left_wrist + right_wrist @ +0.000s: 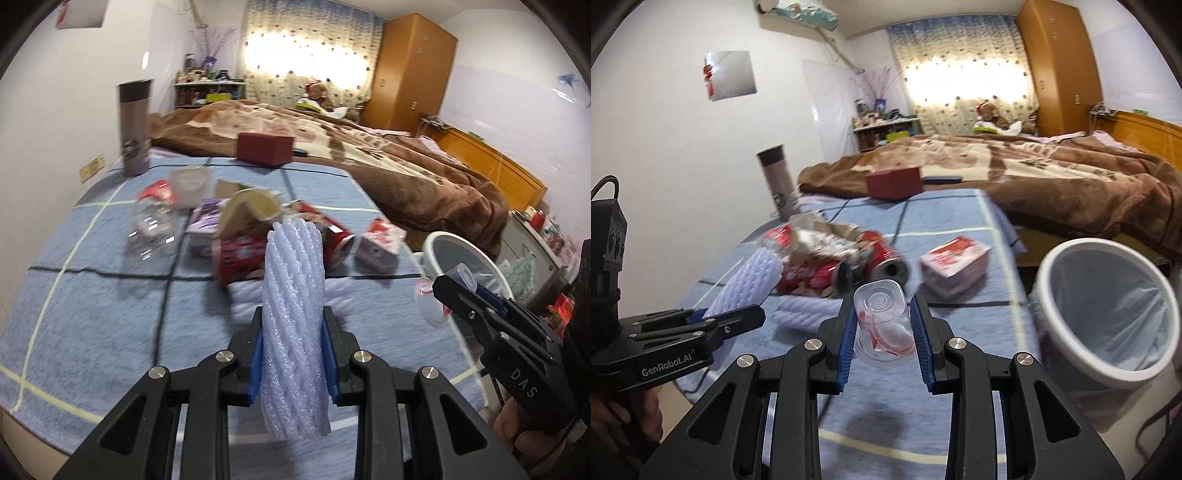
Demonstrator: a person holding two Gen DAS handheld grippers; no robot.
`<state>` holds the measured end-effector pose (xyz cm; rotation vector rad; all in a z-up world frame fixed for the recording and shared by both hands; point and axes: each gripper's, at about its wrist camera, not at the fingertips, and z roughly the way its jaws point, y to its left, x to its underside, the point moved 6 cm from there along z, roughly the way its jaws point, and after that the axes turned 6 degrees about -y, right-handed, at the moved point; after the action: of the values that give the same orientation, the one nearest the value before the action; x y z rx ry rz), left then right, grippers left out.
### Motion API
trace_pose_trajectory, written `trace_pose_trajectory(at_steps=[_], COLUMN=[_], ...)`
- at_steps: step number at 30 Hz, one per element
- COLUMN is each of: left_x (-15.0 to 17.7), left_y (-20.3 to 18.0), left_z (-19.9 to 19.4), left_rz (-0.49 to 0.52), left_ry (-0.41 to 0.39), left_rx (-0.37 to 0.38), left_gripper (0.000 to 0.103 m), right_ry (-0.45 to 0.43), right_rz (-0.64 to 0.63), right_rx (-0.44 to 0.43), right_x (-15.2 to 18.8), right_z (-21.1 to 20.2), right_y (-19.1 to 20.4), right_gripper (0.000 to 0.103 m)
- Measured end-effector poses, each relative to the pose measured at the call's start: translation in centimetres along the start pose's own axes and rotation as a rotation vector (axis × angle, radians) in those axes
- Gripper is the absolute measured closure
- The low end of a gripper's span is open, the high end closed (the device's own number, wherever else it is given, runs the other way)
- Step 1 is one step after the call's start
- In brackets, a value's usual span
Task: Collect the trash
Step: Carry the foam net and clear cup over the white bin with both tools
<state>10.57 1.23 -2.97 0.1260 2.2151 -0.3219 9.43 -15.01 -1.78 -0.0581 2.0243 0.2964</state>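
the right gripper [882, 325] clamps a clear plastic cup [882, 317] with its base pointing forward, nearest the white bin [1106, 314] to its right, which holds only its liner; the left gripper [293, 354] pinches an upright foam sleeve [295, 314] above the littered blue bedspread [110, 295].

White walls [665, 155] enclose a bedroom lit through a patterned curtain [960, 81] over a bright window. A tall wooden wardrobe [413, 70] is set beside it. A brown blanket [388, 155] is spread over the bed, and a cluttered shelf [886, 129] is seen by the far wall.
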Motion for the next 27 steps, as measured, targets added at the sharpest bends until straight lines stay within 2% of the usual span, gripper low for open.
trace_pose_trajectory(at_steps=[7,19,27], left_x=[-2.2,-3.2,-2.9], left_y=[-5.2,-15.7,-20.1], left_z=[2.2,6.1,8.5], left_rz=[0.046,0.144,0.192], left_ry=[0.005,0.056,0.102], left_rx=[0.119,0.313,0.354], left_gripper=[0.074,0.074,0.074], right_ry=[-0.044,-0.071,-0.013], right_rz=[0.062,0.133,0.172], right_rx=[0.108,0.302,0.371], right_x=[-1.7,-2.8,-1.5], right_z=[-1.2,-2.5,-2.1], right_y=[-5.9,-14.3,-18.2], right_gripper=[0.072,0.072,0.072])
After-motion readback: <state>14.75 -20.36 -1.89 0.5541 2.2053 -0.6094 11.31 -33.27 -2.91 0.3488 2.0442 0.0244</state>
